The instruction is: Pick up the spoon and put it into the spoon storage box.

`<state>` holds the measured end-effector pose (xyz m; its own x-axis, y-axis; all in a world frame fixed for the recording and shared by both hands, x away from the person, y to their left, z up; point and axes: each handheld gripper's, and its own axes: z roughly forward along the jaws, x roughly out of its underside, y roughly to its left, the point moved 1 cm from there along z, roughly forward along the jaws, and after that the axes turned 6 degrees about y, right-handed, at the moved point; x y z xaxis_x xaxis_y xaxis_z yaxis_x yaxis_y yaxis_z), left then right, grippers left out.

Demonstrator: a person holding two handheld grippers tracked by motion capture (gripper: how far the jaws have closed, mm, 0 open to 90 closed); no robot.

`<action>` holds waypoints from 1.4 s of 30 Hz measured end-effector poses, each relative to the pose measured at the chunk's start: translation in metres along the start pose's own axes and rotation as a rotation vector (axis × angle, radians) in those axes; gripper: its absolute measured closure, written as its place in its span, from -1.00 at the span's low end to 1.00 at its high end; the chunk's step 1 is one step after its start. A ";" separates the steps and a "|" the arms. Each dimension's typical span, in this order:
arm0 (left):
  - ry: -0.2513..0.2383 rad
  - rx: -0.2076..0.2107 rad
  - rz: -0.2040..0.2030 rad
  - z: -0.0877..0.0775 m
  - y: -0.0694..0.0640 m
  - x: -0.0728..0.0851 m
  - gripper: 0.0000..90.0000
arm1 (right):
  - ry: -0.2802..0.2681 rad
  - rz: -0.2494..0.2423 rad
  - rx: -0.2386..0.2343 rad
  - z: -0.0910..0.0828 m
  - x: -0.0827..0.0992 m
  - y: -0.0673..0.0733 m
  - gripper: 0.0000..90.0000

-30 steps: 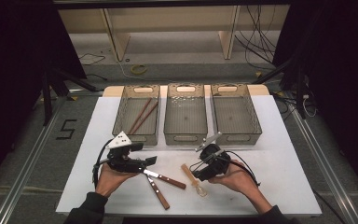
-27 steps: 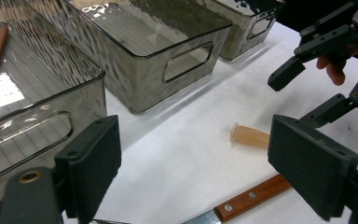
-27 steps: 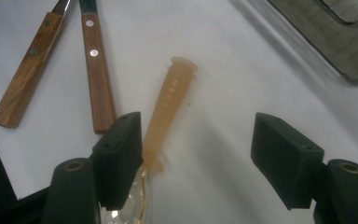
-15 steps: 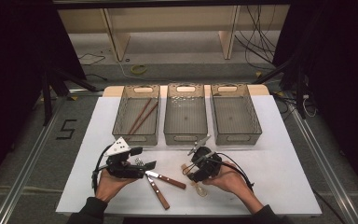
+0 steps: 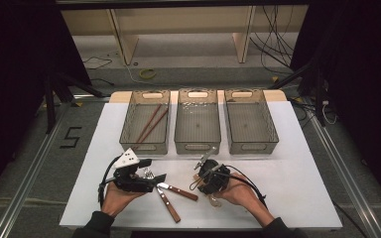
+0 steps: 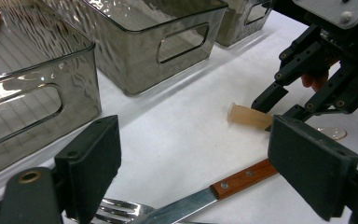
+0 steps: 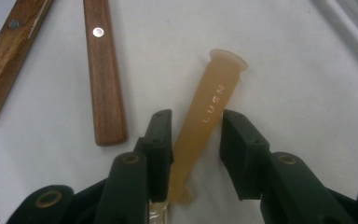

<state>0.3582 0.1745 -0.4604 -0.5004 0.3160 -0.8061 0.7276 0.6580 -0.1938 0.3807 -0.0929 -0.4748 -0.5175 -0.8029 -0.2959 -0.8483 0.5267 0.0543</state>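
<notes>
Item in hand: a tan-handled utensil (image 7: 205, 126), handle stamped LUSN, lying flat on the white table (image 5: 297, 163), handle end flared and pointing away from the right gripper (image 7: 193, 140). The handle runs between that gripper's two black jaws; the left jaw's pad sits against or just beside the handle, the right pad stands a narrow gap off, so the jaws are narrowed around the handle and have just been closing, not yet pressing from both sides. A clear or shiny head shows at the utensil's near end, under the gripper; its form cannot be told. Beside the utensil, on its left in the right gripper view, lie two wooden handles (image 7: 103, 74) with rivets, well clear of the jaws. In the left gripper view the utensil's flared end (image 6: 248, 116) lies beyond a wood-handled knife (image 6: 223, 186), which rests over a steel fork (image 6: 121, 210). The left gripper (image 6: 193, 163) hangs over these, jaws wide, gripping nothing. Farther from the utensil stand three smoky plastic bins (image 5: 197, 121); the leftmost holds brown chopsticks (image 5: 149, 124).
</notes>
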 end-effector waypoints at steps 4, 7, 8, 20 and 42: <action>-0.004 -0.001 0.000 0.000 0.000 0.000 -0.63 | 0.011 0.001 0.005 0.000 -0.001 0.000 0.47; -0.005 0.000 -0.002 -0.001 0.000 0.000 -0.63 | 0.017 -0.005 0.006 0.000 -0.001 0.000 0.50; -0.005 0.000 0.000 -0.001 0.000 0.001 -0.63 | 0.018 -0.003 0.006 0.000 -0.002 -0.001 0.52; -0.001 0.005 0.004 0.000 0.000 0.001 -0.62 | 0.026 -0.018 0.031 -0.002 0.000 -0.001 0.72; -0.005 0.006 -0.011 0.000 0.004 0.002 -0.62 | -0.178 0.034 0.007 -0.061 0.000 -0.026 0.73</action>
<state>0.3606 0.1778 -0.4626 -0.5061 0.3056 -0.8065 0.7249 0.6573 -0.2059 0.3958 -0.1232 -0.4181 -0.5175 -0.7224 -0.4585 -0.8292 0.5556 0.0606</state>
